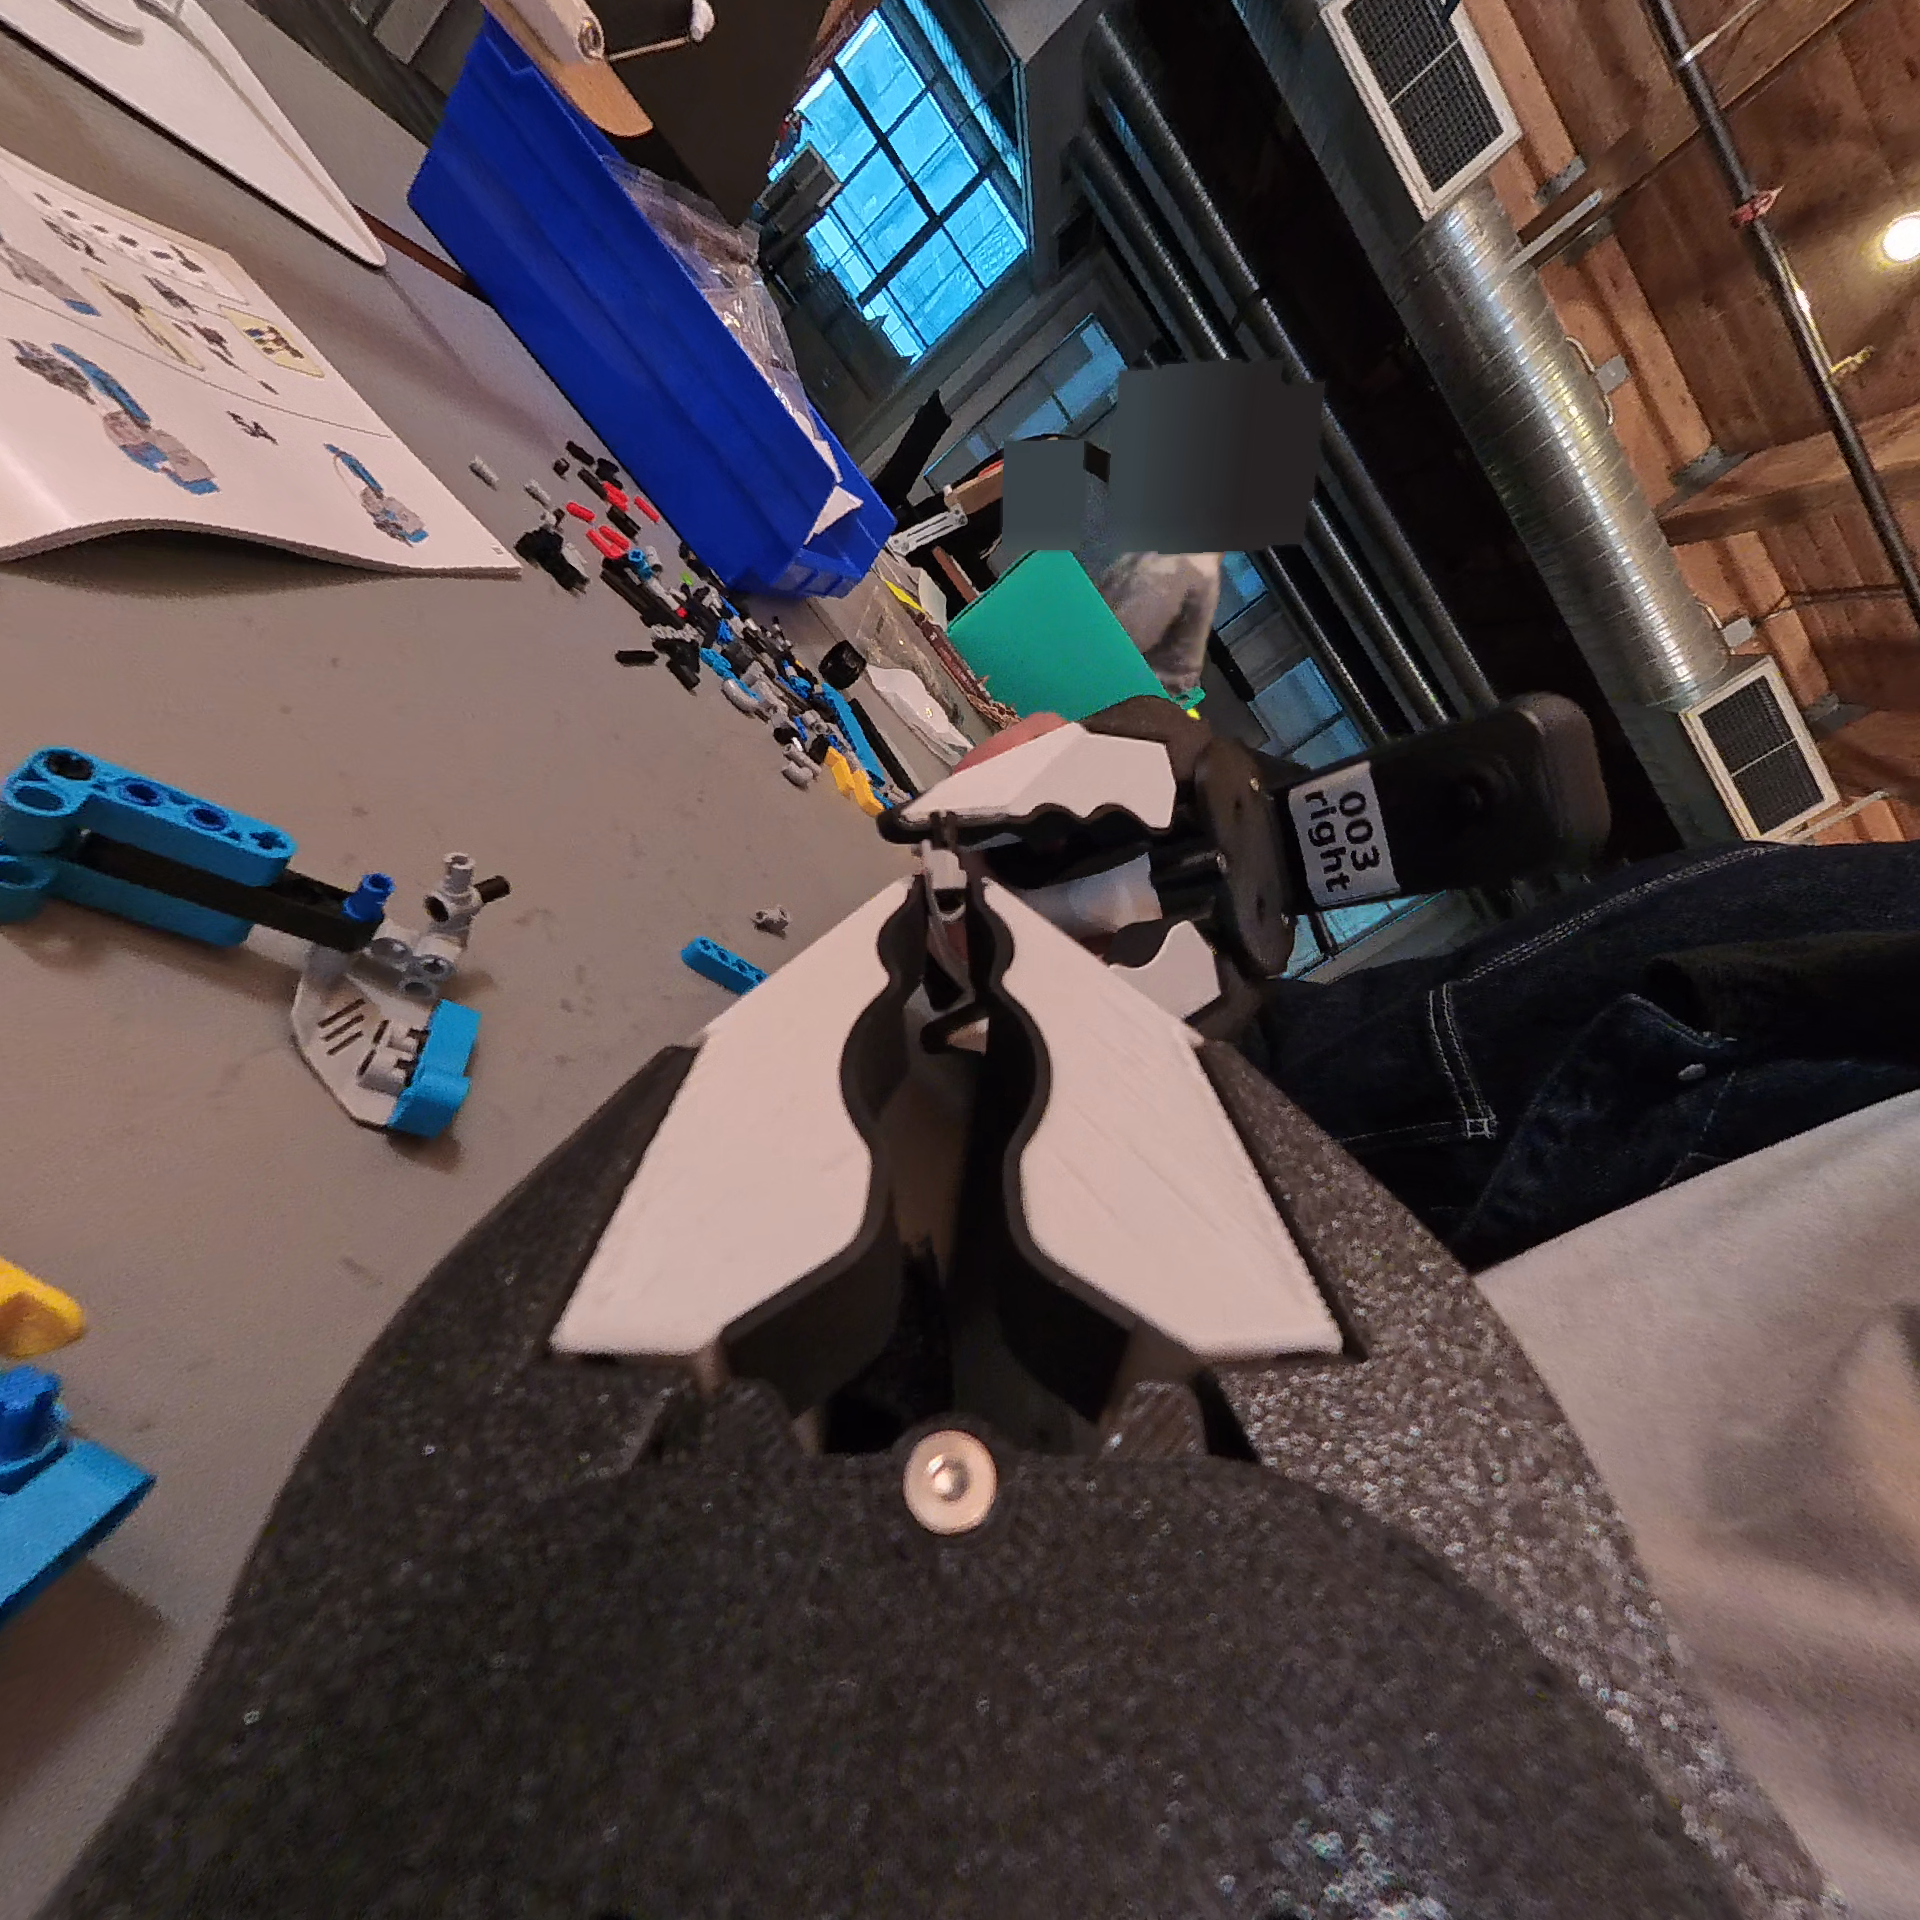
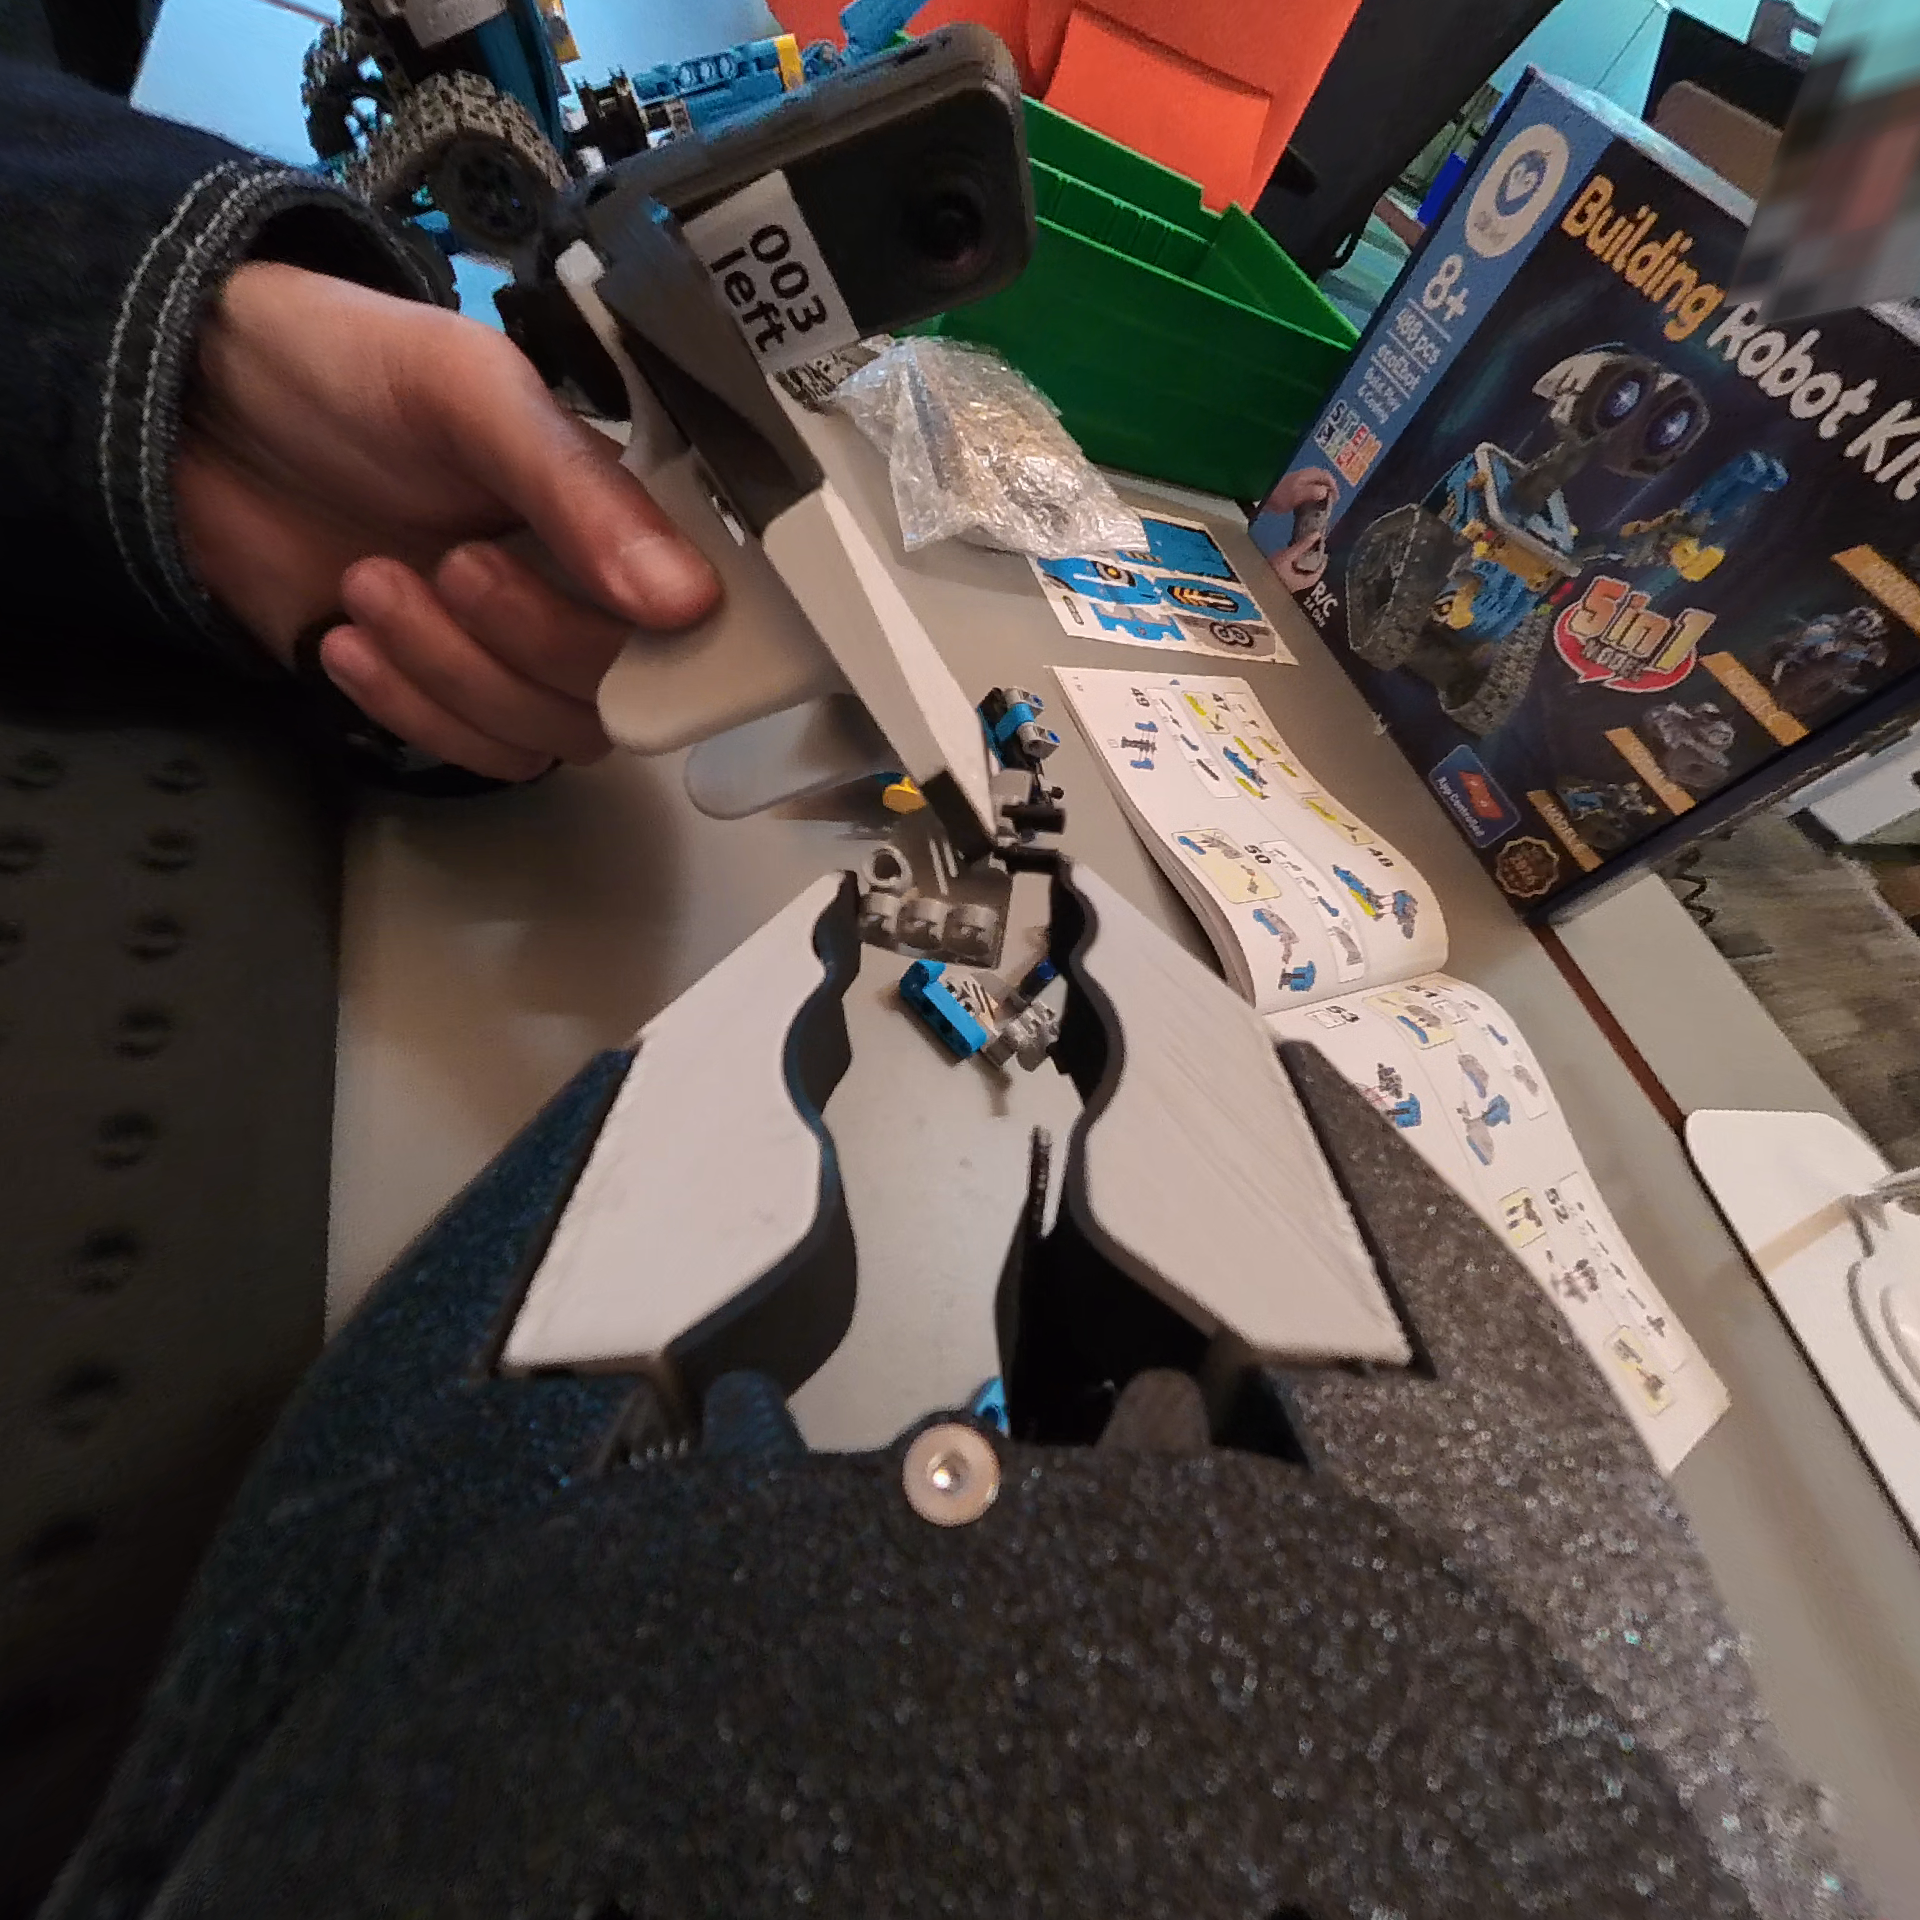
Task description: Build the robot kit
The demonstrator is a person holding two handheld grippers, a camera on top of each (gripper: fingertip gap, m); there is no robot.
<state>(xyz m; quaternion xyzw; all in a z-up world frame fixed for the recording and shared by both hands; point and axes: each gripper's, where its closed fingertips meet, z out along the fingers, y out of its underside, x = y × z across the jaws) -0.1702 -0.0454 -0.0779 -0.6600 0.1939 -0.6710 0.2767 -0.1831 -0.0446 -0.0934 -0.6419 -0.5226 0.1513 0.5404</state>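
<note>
My left gripper [image 1: 943, 894] is shut on a small grey building-block assembly [image 1: 940, 923], held above the grey table [image 1: 520, 1143]. In the right wrist view the left gripper [image 2: 977, 831] comes down from the upper left in a person's hand [image 2: 416, 520]. There the grey assembly [image 2: 935, 920], with a black pin on it, hangs at its tips. My right gripper [image 2: 956, 883] is open, with one finger on each side of the assembly. It also shows in the left wrist view [image 1: 1013, 868], meeting the left gripper's tips. A small blue-and-grey piece [image 2: 977, 1013] lies on the table below.
A blue-and-grey sub-assembly [image 1: 260, 883], a short blue beam [image 1: 722, 961] and a pile of small parts [image 1: 707, 623] lie on the table by a blue bin [image 1: 644, 312]. An open instruction booklet [image 2: 1299, 862], a kit box [image 2: 1610, 520], a green bin [image 2: 1143, 291] and a plastic bag [image 2: 977, 457] lie ahead.
</note>
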